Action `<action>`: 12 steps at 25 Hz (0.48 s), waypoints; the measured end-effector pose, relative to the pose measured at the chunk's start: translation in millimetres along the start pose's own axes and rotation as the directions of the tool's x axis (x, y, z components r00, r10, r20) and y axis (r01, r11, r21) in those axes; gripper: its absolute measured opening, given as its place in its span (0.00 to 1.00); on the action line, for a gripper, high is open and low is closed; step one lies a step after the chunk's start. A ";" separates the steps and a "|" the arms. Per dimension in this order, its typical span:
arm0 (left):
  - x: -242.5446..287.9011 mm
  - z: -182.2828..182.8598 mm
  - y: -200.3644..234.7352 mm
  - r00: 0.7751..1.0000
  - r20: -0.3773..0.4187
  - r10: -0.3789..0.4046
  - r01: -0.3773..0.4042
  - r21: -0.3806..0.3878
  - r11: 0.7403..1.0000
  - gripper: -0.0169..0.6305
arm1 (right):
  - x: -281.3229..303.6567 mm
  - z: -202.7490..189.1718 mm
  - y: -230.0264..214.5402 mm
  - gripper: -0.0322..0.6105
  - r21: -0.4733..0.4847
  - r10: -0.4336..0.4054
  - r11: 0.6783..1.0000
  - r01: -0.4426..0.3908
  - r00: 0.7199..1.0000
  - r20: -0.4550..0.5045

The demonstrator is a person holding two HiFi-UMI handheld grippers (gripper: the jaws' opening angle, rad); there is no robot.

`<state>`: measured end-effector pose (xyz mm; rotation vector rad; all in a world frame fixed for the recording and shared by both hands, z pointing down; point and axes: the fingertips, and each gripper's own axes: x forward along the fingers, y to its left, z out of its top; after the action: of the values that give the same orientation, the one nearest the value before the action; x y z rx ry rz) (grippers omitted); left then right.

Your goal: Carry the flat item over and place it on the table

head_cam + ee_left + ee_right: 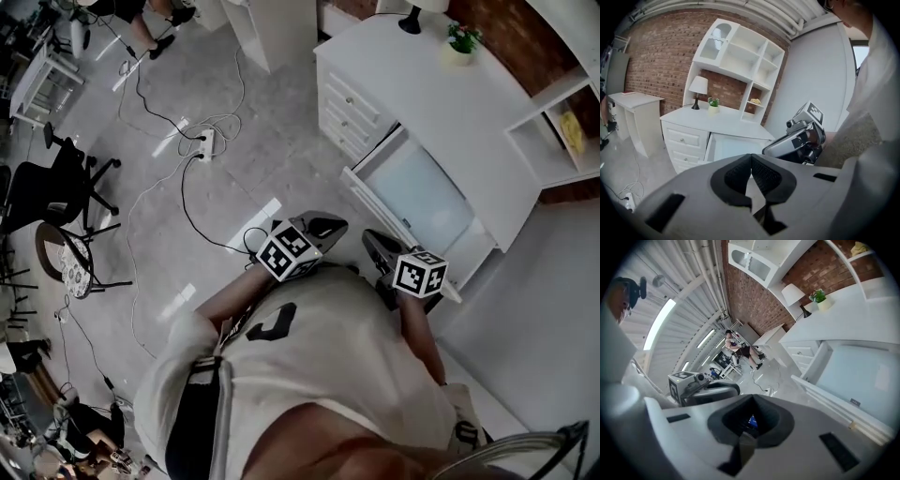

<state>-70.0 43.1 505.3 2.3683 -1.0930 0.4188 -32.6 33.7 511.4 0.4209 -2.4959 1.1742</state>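
Note:
A white desk [450, 103] stands ahead to the right, its wide drawer pulled open. A pale flat sheet [422, 192] lies in that drawer; it also shows in the left gripper view [736, 146] and the right gripper view [862, 369]. I hold both grippers close to my chest, short of the drawer. My left gripper [330, 225] is shut with its dark pads [761, 177] meeting and nothing between them. My right gripper [370, 240] is shut and empty too, its pads [761, 420] closed together. Each gripper shows in the other's view: the right gripper [797, 140] and the left gripper [701, 387].
On the desk top stand a lamp [412, 19] and a small potted plant [461, 39], under a white shelf unit [740, 51]. A power strip with cables [206, 142] lies on the floor; office chairs [56, 183] stand left. A second white table [633, 101] is further left.

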 end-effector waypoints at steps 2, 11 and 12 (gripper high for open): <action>3.4 -2.4 -8.1 1.000 0.001 0.023 -0.023 -0.015 1.000 0.06 | -6.0 -2.4 -2.1 0.07 -0.019 0.020 1.000 -0.020 1.000 -0.020; 14.8 0.1 -32.8 0.992 -0.021 0.128 -0.128 0.006 0.992 0.06 | -22.8 -8.5 -5.1 0.07 -0.067 0.122 0.990 -0.127 0.989 -0.079; 13.7 -0.5 -34.8 0.989 -0.019 0.149 -0.149 -0.006 0.989 0.06 | -22.6 -8.8 -4.2 0.07 -0.069 0.141 0.987 -0.147 0.986 -0.093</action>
<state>-34.5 54.3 501.4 2.2802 -1.2655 0.4876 -9.0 40.6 509.8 0.1671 -2.5194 1.1210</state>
